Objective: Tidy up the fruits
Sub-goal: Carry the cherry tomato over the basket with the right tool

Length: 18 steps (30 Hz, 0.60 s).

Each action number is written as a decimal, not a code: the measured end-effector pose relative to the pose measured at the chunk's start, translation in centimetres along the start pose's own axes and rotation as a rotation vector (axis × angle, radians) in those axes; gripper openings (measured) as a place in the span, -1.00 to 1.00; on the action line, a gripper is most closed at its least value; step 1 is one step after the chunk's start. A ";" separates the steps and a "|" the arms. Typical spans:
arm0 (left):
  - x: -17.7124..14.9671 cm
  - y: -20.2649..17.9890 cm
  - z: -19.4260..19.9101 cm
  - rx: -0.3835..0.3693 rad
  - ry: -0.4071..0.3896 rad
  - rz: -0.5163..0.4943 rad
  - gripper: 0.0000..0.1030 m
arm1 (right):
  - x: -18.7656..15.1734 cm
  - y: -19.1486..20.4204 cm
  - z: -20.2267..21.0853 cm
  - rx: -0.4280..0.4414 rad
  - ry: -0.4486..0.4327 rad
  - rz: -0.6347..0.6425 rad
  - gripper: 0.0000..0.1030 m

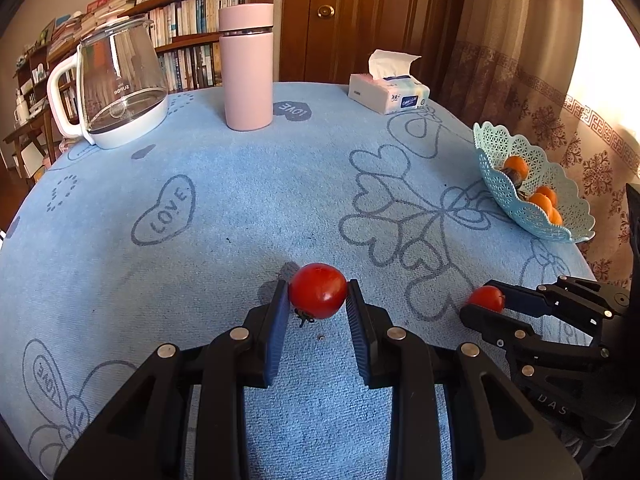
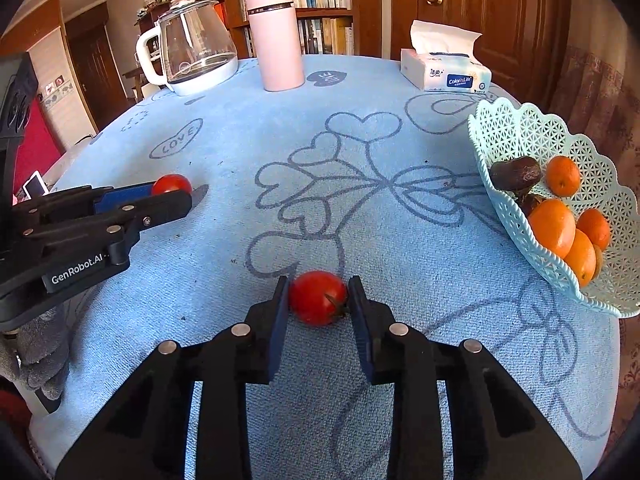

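In the left wrist view my left gripper point(image 1: 318, 286) is shut on a red tomato point(image 1: 318, 298), its blue pads pressing both sides, low over the blue tablecloth. The right wrist view shows my right gripper point(image 2: 318, 288) shut on a second red tomato point(image 2: 316, 300) in the same way. Each gripper also appears in the other's view: the right gripper point(image 1: 482, 300) at the right, the left gripper point(image 2: 188, 196) at the left. A light blue lattice fruit basket point(image 2: 516, 128) stands at the table's right edge, holding several oranges point(image 2: 554, 226) and a dark fruit point(image 2: 516, 174).
At the far side of the table stand a glass kettle point(image 1: 120, 88), a pink flask point(image 1: 248, 68) and a tissue pack point(image 1: 390, 94). Behind them are bookshelves and a wooden door. A curtain hangs at the right beyond the basket point(image 1: 504, 184).
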State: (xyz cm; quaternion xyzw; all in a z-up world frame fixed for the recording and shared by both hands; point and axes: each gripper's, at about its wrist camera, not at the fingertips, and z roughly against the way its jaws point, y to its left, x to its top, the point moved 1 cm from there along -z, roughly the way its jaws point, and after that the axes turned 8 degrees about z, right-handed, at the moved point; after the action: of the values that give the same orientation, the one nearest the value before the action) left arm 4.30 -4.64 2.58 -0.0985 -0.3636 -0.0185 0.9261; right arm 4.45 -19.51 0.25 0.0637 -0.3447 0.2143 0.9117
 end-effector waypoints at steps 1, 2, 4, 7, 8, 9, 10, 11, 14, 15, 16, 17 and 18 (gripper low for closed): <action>0.0 0.0 0.0 0.000 0.000 -0.001 -0.43 | 0.0 0.0 0.1 -0.001 -0.003 0.001 -0.42; 0.0 -0.1 0.0 0.000 0.001 -0.002 -0.43 | 0.0 0.0 0.2 -0.002 -0.007 0.001 -0.42; 0.0 -0.1 0.0 0.000 0.000 -0.002 -0.43 | 0.0 0.0 0.4 -0.005 -0.019 -0.001 -0.45; -0.1 -0.1 0.0 0.000 0.000 -0.002 -0.43 | 0.0 -0.2 0.9 -0.003 -0.043 -0.011 -0.46; 0.0 -0.1 0.0 0.001 0.001 -0.001 -0.43 | 0.0 -0.2 1.0 -0.003 -0.049 -0.014 -0.47; -0.1 -0.1 0.0 0.000 0.001 -0.002 -0.43 | 0.0 -0.2 1.1 -0.003 -0.053 -0.015 -0.47; -0.1 -0.1 -0.1 0.000 0.002 -0.002 -0.43 | 0.1 -0.2 1.2 -0.002 -0.054 -0.013 -0.47; -0.1 -0.1 -0.1 0.001 0.001 -0.002 -0.43 | 0.1 -0.1 1.1 0.000 -0.052 -0.009 -0.47; 0.0 -0.1 0.0 0.000 0.001 -0.002 -0.43 | 0.1 0.2 0.8 0.001 -0.036 0.008 -0.47; 0.0 -0.1 -0.1 0.000 0.001 -0.001 -0.43 | 0.1 0.2 0.6 0.000 -0.028 0.010 -0.47; 0.0 -0.1 -0.1 0.000 0.001 -0.001 -0.43 | 0.0 0.3 0.4 0.000 -0.017 0.011 -0.47; 0.0 -0.1 -0.1 0.000 0.002 -0.001 -0.43 | 0.0 0.2 0.2 0.003 -0.007 0.010 -0.46; -0.1 -0.2 -0.1 0.000 0.002 -0.001 -0.43 | 0.0 0.2 0.1 0.004 0.000 0.009 -0.46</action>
State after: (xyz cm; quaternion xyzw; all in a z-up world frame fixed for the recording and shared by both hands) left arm 4.28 -4.80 2.52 -0.0985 -0.3628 -0.0191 0.9265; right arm 4.27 -19.36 0.32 0.0639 -0.3448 0.2192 0.9105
